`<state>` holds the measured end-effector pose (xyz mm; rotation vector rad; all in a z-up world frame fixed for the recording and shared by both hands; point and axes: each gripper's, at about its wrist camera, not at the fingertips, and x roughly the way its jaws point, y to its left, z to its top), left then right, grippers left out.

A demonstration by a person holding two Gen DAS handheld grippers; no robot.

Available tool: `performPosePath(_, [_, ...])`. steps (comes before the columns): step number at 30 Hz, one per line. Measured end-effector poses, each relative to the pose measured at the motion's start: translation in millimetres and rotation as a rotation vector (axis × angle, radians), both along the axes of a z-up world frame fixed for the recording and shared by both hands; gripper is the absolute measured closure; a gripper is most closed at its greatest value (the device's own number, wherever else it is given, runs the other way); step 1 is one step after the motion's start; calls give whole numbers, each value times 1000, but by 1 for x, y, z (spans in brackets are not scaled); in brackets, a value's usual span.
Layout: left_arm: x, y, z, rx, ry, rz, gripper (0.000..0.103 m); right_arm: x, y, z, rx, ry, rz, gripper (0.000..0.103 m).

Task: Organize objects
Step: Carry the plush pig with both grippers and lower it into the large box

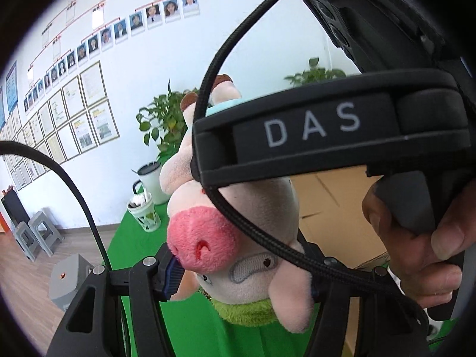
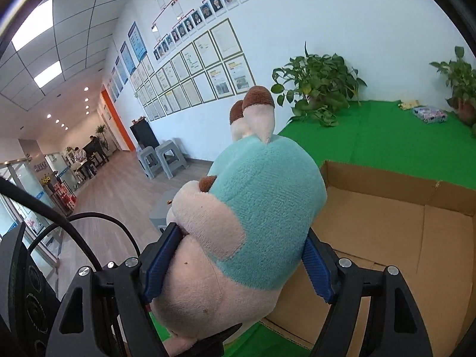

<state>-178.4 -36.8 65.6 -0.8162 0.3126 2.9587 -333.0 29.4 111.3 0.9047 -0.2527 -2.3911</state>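
- Left wrist view: the left gripper [image 1: 241, 279] is closed on the head of a plush cow [image 1: 238, 247], its blue pads pressing both sides; the pink snout points toward 9 o'clock.
- At 3 o'clock a hand [image 1: 416, 238] holds the right gripper's black body, with a cardboard box [image 1: 336, 208] behind.
- At 9 o'clock a cup [image 1: 145, 214] stands on the green desk [image 1: 134, 238].
- Right wrist view: the right gripper [image 2: 238, 264] clamps the cow's [image 2: 253, 223] teal-clad body, feet toward 12 o'clock.
- The open box [image 2: 401, 238] lies at 4 o'clock on the desk [image 2: 386, 136].
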Motion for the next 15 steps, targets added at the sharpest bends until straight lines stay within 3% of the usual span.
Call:
performPosePath(10, [-38, -2, -46, -45, -101, 46, 41, -67, 18, -107, -60, -157, 45, 29])
performPosePath(15, [-52, 7, -55, -115, -120, 57, 41, -100, 31, -149, -172, -281, 56, 29])
